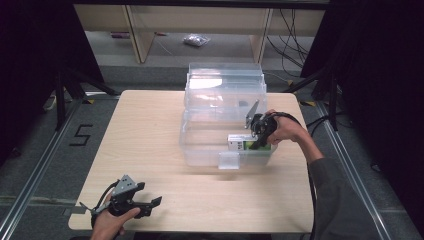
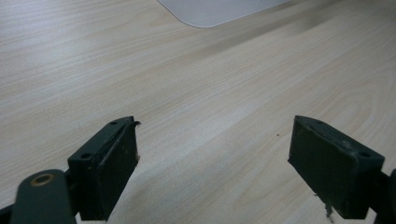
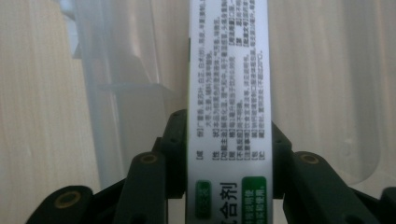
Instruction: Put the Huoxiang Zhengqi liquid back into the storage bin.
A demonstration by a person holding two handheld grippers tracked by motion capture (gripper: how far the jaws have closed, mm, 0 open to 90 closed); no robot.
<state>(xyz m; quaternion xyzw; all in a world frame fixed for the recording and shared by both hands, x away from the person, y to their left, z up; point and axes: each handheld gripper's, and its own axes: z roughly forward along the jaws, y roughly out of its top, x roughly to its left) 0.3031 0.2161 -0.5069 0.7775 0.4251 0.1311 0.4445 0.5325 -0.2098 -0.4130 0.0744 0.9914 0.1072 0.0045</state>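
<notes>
At the near left corner of the table (image 1: 150, 115), the left hand-held gripper (image 1: 150, 206) rests low with its jaws spread wide and nothing between them. Toward the right, a clear plastic bin (image 1: 225, 107) stands mid-table. The right hand-held gripper (image 1: 260, 137) reaches down inside its front right part, jaws clamped on a white-and-green box (image 3: 227, 84). The box appears to sit low in the bin, so placing looks nearly done; letting go and withdrawing remain.
</notes>
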